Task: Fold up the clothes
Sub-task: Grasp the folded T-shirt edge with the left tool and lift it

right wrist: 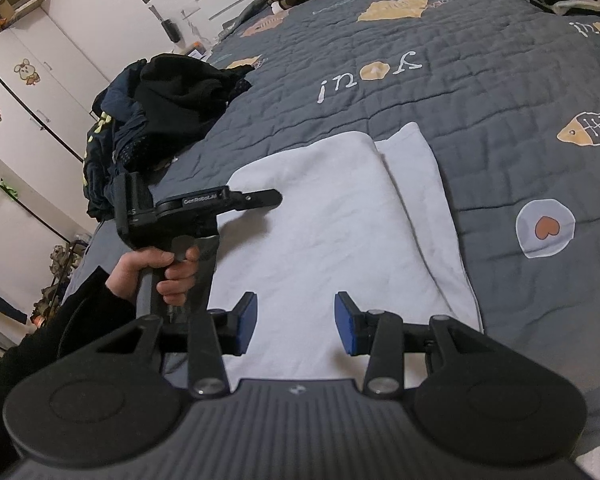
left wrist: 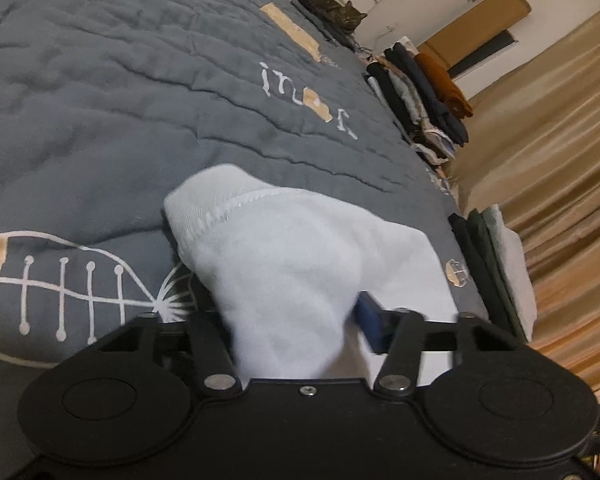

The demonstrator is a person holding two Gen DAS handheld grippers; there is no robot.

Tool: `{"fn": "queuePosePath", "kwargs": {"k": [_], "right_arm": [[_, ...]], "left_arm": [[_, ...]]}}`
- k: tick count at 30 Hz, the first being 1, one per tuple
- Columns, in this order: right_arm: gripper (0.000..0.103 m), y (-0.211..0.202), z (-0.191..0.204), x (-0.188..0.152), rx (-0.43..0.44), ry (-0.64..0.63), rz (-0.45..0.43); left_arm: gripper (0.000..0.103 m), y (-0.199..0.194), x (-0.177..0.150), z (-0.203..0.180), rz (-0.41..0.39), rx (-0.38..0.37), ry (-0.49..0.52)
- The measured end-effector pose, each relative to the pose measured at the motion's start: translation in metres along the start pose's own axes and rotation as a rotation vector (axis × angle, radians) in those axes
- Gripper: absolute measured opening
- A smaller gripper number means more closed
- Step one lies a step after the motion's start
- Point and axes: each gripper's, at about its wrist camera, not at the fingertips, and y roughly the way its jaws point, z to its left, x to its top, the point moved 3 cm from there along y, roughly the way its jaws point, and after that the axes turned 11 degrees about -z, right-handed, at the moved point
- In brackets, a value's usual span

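A white garment (right wrist: 332, 224) lies spread on the grey quilt (right wrist: 480, 100), with one side folded in along its right edge. My left gripper (left wrist: 288, 316) is at the garment's left edge, with a bunch of white cloth (left wrist: 284, 264) raised between its fingers. The cloth hides the left finger, and the blue right pad (left wrist: 370, 320) presses against it. From the right wrist view, the left gripper (right wrist: 260, 198) shows side-on, held by a hand (right wrist: 168, 268). My right gripper (right wrist: 296, 326) hovers over the garment's near edge, open, with nothing between its blue pads (right wrist: 246, 328).
A heap of dark unfolded clothes (right wrist: 160, 108) sits at the quilt's left edge. Folded stacks (left wrist: 420, 92) line the far side of the bed, and another folded stack (left wrist: 492, 264) lies nearer. A tan curtain (left wrist: 560, 160) hangs beyond. A white wardrobe (right wrist: 20, 60) stands at left.
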Motion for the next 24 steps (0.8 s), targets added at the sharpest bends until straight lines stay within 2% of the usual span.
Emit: {"fn": "queuePosePath", "kwargs": {"k": [1, 4, 6, 7, 11, 12, 13, 14, 17, 24], "right_arm": [[0.041, 0.000, 0.000, 0.000, 0.000, 0.001, 0.000], [0.041, 0.001, -0.001, 0.000, 0.002, 0.007, 0.000], [0.041, 0.001, 0.000, -0.001, 0.003, 0.005, 0.001], [0.041, 0.002, 0.000, 0.000, 0.004, 0.003, 0.001], [0.041, 0.000, 0.001, -0.001, 0.003, 0.000, 0.001], [0.041, 0.000, 0.002, -0.001, 0.001, -0.001, 0.002], [0.041, 0.000, 0.002, -0.001, -0.001, -0.001, 0.002], [0.041, 0.000, 0.002, -0.001, -0.003, -0.002, 0.002], [0.041, 0.000, 0.002, 0.000, -0.004, -0.001, 0.001], [0.041, 0.000, 0.005, 0.000, 0.001, -0.015, 0.002]], "left_arm": [[0.037, -0.003, 0.000, -0.001, -0.003, -0.014, 0.004], [0.036, -0.005, 0.003, -0.003, -0.004, -0.039, 0.004], [0.040, 0.001, 0.002, 0.000, 0.007, -0.034, -0.008], [0.051, 0.005, 0.002, 0.002, 0.015, -0.028, -0.016], [0.051, 0.017, -0.001, 0.007, 0.028, -0.007, -0.026], [0.048, 0.018, -0.001, 0.005, 0.025, -0.003, -0.010], [0.039, 0.019, -0.002, 0.002, 0.028, 0.007, 0.018], [0.033, 0.019, -0.003, 0.000, 0.034, 0.019, 0.040], [0.022, 0.015, -0.003, -0.003, 0.038, 0.022, 0.081], [0.018, 0.012, -0.003, -0.014, 0.038, 0.023, 0.144]]}}
